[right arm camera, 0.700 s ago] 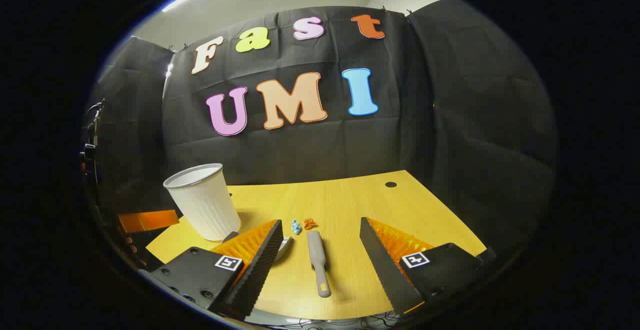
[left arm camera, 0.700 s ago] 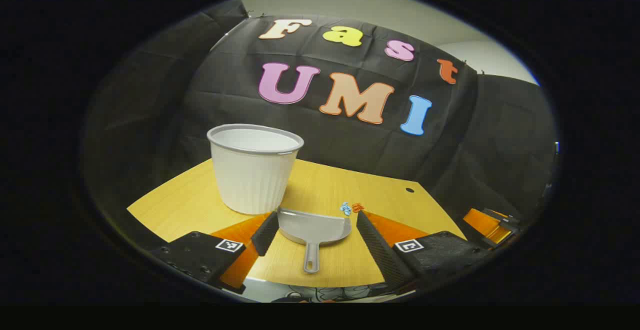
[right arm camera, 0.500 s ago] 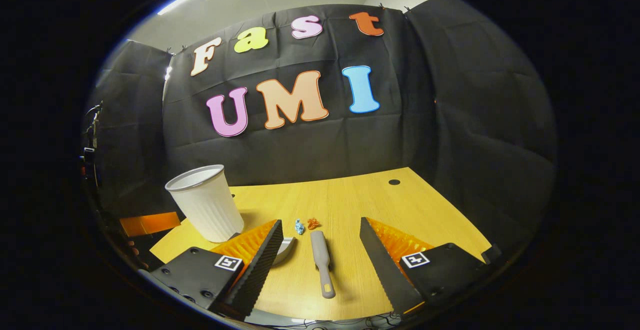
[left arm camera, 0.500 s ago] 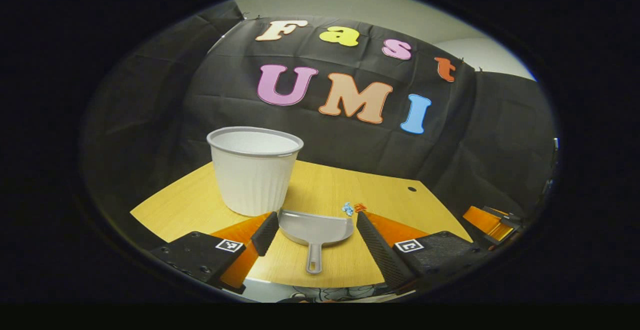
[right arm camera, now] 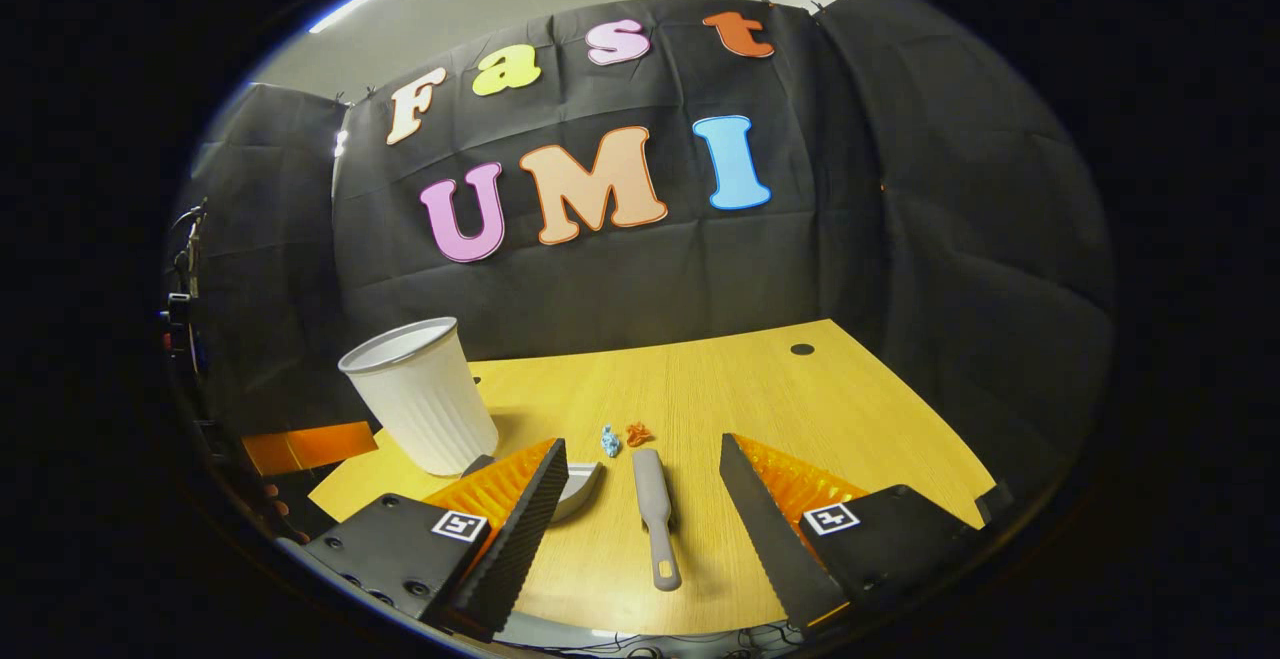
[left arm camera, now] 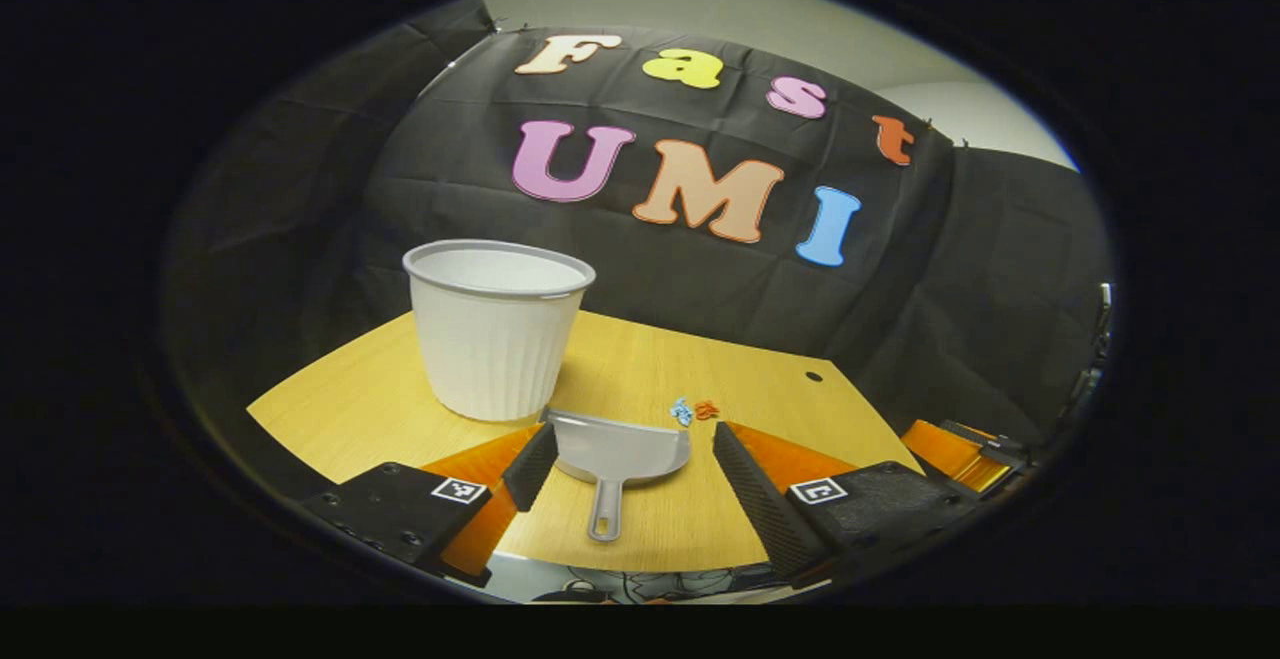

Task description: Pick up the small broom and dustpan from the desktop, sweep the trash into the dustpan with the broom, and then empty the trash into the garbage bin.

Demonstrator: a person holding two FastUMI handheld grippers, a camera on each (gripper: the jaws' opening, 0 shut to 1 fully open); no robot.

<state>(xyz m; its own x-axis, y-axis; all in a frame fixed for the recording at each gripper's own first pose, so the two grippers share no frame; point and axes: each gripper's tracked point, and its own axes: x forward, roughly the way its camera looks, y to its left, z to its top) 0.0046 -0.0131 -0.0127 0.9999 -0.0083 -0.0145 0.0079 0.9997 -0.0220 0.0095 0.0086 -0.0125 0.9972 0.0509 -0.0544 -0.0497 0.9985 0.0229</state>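
In the left gripper view, the left hand-held gripper point(left arm camera: 622, 474) hangs over the near edge of the worktop point(left arm camera: 640, 359) with its jaws spread wide and nothing between them. The grey dustpan point(left arm camera: 618, 451) lies flat on the wood between the fingers, its handle pointing to 6 o'clock and its mouth to 12. The white bin point(left arm camera: 494, 329) stands upright at about 11 o'clock from the dustpan, just beside it. Two small scraps of trash point(left arm camera: 692, 410), one blue and one orange, lie at 1 o'clock from the dustpan.

In the right gripper view, the right hand-held gripper point(right arm camera: 642, 517) is likewise released and empty. The small broom point(right arm camera: 655, 514) lies on the worktop between its fingers, handle end toward 6 o'clock. The trash sits just past its far end at 12 o'clock; whether they touch is hard to tell. The dustpan's edge peeks out at 9 o'clock, behind the left finger point(right arm camera: 515, 529).
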